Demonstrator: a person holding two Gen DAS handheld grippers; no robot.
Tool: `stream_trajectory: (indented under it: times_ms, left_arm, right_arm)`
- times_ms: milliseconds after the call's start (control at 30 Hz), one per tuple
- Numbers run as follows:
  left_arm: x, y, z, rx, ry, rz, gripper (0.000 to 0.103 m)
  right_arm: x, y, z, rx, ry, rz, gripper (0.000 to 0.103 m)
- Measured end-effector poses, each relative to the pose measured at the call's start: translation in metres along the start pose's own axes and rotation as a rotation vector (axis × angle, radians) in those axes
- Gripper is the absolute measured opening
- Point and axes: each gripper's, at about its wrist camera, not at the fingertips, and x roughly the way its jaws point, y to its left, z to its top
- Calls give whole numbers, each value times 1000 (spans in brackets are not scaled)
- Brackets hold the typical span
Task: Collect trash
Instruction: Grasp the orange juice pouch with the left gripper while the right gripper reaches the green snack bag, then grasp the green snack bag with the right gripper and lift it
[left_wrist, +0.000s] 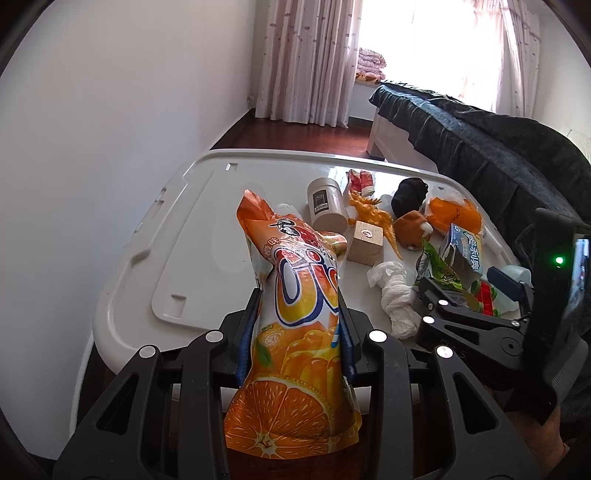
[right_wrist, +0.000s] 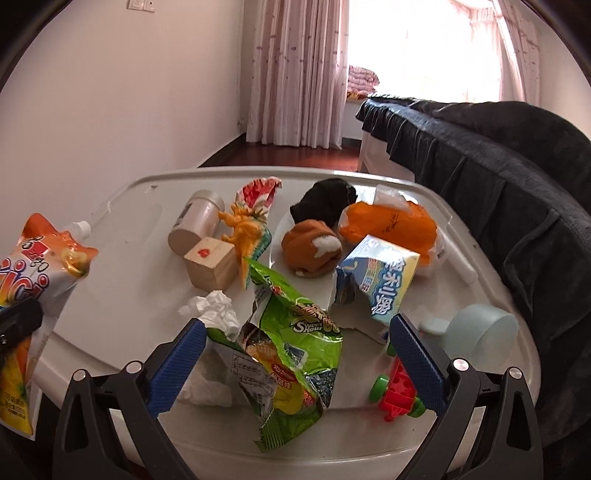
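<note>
Left claw (left_wrist: 301, 332): clamped narrow on the orange pouch (left_wrist: 295, 332), which stands upright between its pads, above the near left of the white lid (left_wrist: 147, 258).
Right claw (right_wrist: 295, 354): jaws wide, nothing held; blue pads (right_wrist: 177, 365) flank the green wrapper (right_wrist: 291, 354).
Wrapper's place: near edge of the lid, between the jaws, not yet touched as far as I can tell.
Neighbours: tissue (right_wrist: 214, 314) touching the wrapper's left; red toy (right_wrist: 399, 387) just beside the right pad; blue carton (right_wrist: 380, 284) beyond.
Risk: closing here may snag the tissue or toy along with the wrapper.
Risk: crinkly foil could slip or tear if pinched at one loose corner.
</note>
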Motion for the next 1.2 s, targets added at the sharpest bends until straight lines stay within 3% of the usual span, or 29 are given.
stream_trajectory:
  times_ms: [133, 167, 200, 400, 667, 700, 733, 1133, 1167, 1200]
  left_arm:
    - [0, -2, 0, 3, 0, -10, 35]
    - [0, -2, 0, 4, 0, -12, 35]
    - [0, -1, 0, 5, 1, -13, 35]
    - [1, -2, 0, 6, 4, -19, 35]
    - [-4, -5, 0, 12, 0, -24, 35]
    - [-6, -6, 1, 14, -3, -28, 35]
    - [-8, -7, 1, 15, -5, -30, 35]
    - [-19, -11, -2, 29, -6, -38, 35]
    - [-18, -11, -2, 29, -4, -40, 35]
    - [-19, -12, -3, 29, -6, -39, 35]
  right_arm:
    - [7, -4, -1, 27, 26, 31, 83]
    - [8, -5, -1, 32, 33, 36, 76]
    - [11, -6, 0, 32, 52, 37, 58]
    - [12, -12, 0, 43, 63, 51, 45]
    - [-15, -14, 12, 41, -13, 68, 38]
    - [-19, -15, 14, 44, -17, 87, 9]
    - [-23, -16, 17, 51, -15, 95, 5]
    - [-11, -17, 5, 21, 37, 95, 0]
    - [-12, -19, 4, 29, 42, 106, 0]
    - [-13, -21, 3, 43, 44, 111, 11]
